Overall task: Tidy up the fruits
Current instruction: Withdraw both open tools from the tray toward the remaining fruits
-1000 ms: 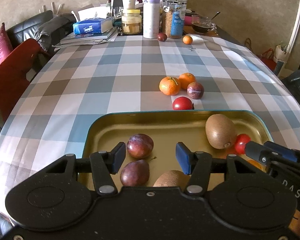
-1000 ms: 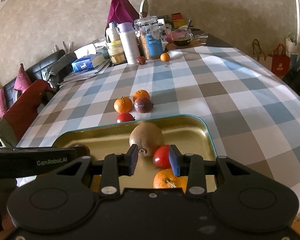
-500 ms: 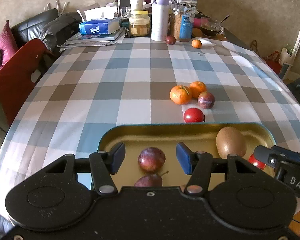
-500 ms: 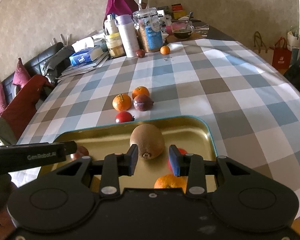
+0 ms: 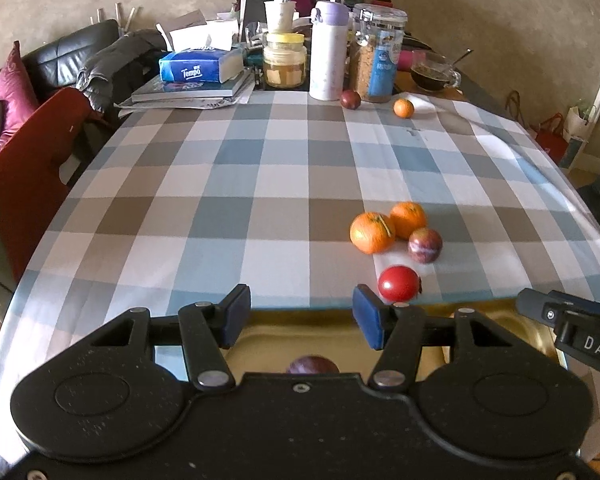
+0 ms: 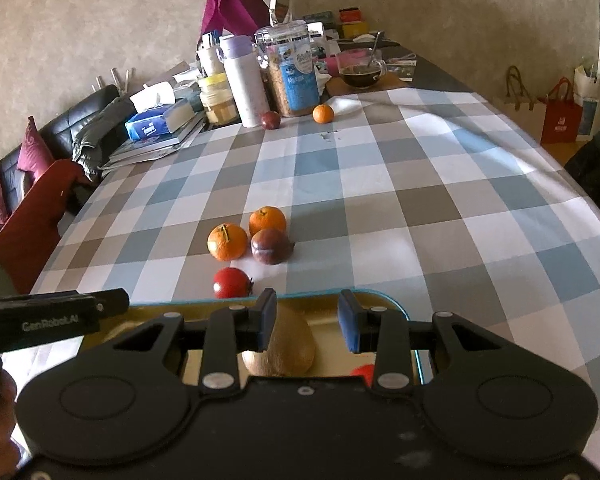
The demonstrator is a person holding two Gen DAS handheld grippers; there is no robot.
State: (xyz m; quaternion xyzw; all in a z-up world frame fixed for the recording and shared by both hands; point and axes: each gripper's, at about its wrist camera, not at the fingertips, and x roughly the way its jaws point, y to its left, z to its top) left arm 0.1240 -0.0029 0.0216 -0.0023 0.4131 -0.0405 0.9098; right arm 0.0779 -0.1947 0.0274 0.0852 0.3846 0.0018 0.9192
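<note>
Reaching past the tray point(image 5: 532, 322), both sets of tongs, left point(image 5: 301, 320) and right point(image 6: 307, 320), stand apart, empty. Risk: tomato point(image 5: 398, 283), at one o'clock from the left tongs, rolls if nudged, scattering the oranges point(image 5: 372, 232) beyond.

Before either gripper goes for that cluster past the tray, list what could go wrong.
1. The two oranges and the plum sit bunched together; grabbing one may send the others rolling.
2. The tomato lies right at the tray rim; a finger could catch the rim or knock it away.
3. The left gripper and right gripper are side by side and could collide.
</note>
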